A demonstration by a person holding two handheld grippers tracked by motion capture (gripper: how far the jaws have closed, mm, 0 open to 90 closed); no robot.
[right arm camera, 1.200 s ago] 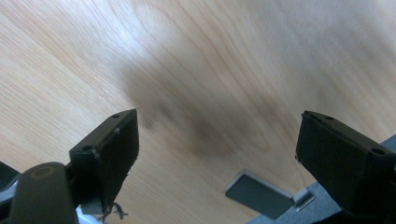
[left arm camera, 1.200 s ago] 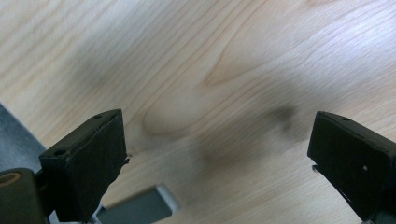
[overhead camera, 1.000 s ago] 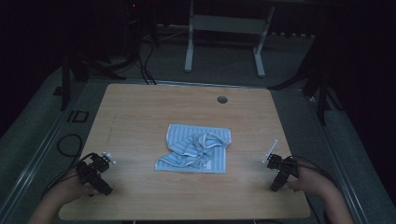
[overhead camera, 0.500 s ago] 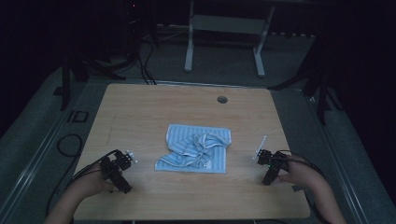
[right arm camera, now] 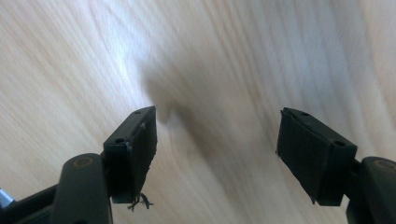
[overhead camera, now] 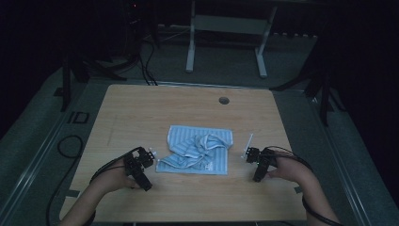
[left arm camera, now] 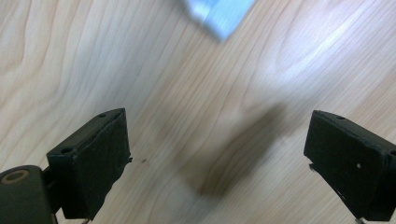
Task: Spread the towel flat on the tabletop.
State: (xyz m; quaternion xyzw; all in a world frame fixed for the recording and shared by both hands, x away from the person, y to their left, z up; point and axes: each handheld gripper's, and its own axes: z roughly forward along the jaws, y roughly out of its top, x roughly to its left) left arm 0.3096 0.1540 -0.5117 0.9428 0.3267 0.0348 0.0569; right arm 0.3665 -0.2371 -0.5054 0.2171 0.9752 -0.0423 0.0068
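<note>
Your blue-and-white striped cloth [overhead camera: 197,149] lies crumpled at the middle of the table [overhead camera: 141,108]. Your left gripper [overhead camera: 151,154] sits just beside its near left corner, jaws wide and empty. Your right gripper [overhead camera: 245,153], near its right edge, has just been closing on nothing.

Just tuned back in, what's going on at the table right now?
A person holds a two-jaw gripper in each hand over a light wooden table. A crumpled, blue-and-white striped cloth lies in the middle, touched by neither. The left gripper sits close to the cloth's near left corner, jaws wide open over bare wood. The right gripper is off the cloth's right edge; its jaws have just been closing a little but stand open, with nothing between them.
</note>
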